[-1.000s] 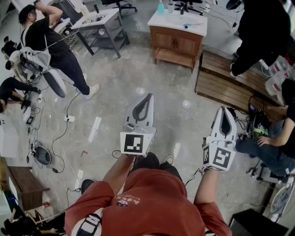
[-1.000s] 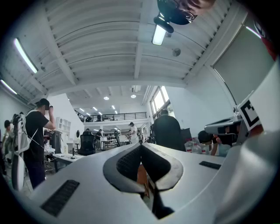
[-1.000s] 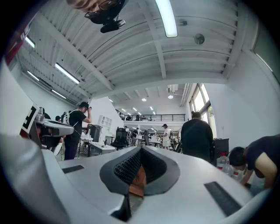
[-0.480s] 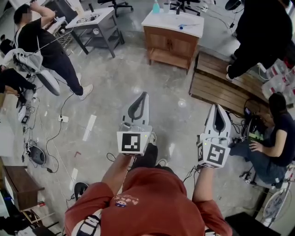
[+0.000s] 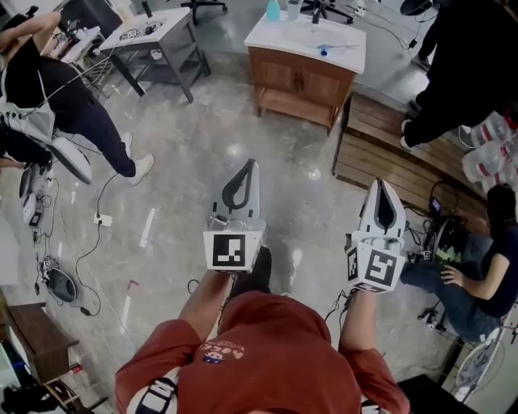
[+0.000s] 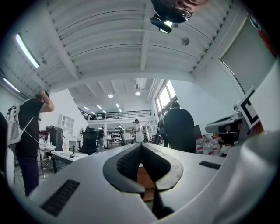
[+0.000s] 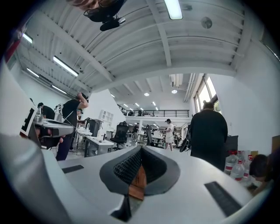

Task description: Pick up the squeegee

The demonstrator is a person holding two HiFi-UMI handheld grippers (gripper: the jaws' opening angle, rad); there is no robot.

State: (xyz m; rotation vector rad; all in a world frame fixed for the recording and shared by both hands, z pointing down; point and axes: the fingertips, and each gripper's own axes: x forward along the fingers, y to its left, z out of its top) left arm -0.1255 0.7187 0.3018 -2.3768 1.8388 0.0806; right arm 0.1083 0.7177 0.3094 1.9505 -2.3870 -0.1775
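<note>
A thin blue-handled tool, seemingly the squeegee, lies on the white top of a wooden cabinet far ahead, beside a blue bottle. My left gripper is held out level over the grey floor, jaws together with nothing between them. My right gripper is alongside it, also shut and empty. Both are well short of the cabinet. In the left gripper view the fingertips meet, and wood shows through the gap below. The right gripper view shows the same closed tips.
A low wooden platform lies right of the cabinet, with a person in black standing on it and water bottles near it. Someone sits at the right. Another person, a grey desk and floor cables are left.
Both grippers have been carried forward across the floor toward the cabinet, still shut. The person at the left has slid toward the picture's left edge.
</note>
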